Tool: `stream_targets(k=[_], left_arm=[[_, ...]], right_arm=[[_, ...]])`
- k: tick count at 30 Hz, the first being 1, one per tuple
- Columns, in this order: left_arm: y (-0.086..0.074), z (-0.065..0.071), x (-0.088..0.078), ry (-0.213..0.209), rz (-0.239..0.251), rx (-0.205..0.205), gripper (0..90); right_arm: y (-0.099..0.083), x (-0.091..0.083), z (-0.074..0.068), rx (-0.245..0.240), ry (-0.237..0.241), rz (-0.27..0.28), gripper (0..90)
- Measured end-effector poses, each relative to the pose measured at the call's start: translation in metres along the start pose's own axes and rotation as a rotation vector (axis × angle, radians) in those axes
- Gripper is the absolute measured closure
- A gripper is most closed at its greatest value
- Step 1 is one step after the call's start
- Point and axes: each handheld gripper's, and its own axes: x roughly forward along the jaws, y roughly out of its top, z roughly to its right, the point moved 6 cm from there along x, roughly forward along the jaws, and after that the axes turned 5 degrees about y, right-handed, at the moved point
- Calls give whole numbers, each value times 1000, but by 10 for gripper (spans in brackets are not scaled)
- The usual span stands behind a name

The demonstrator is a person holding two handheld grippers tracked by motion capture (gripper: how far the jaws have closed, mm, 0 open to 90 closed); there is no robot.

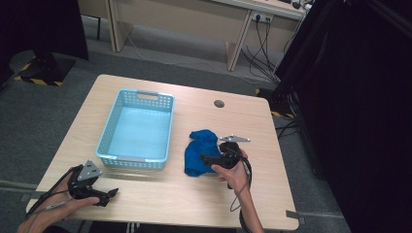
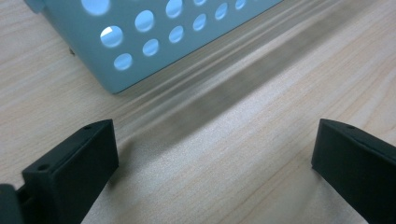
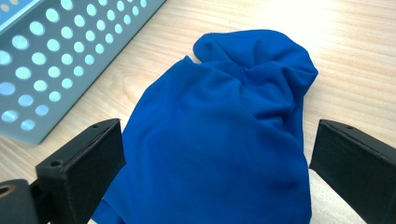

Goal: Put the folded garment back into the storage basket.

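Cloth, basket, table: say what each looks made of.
Cloth: soft knit fabric, likely a stretchy synthetic; blue, faint sheen, smooth folds. Basket: moulded plastic, pale blue, matte, with punched round holes. Table: wood-grain laminate by its look, light, semi-matte; solid wood cannot be ruled out.

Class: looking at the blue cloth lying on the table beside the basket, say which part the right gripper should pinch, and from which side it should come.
Pinch the raised, bunched fold at the far end of the cloth, coming down from above. That puckered hump stands up off the table, so the jaws can close around it, while the flatter near part gives little to catch. The right gripper is open and already straddles the cloth.
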Motion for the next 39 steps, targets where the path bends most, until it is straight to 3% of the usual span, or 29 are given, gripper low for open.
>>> stream_targets(k=[26,39], left_arm=[[0,0,0,-1,0,0,0],[0,0,0,-1,1,1,0]], right_arm=[[9,27,4,26,-9,-31,33],[14,48,4,8,-41,-67,34]])
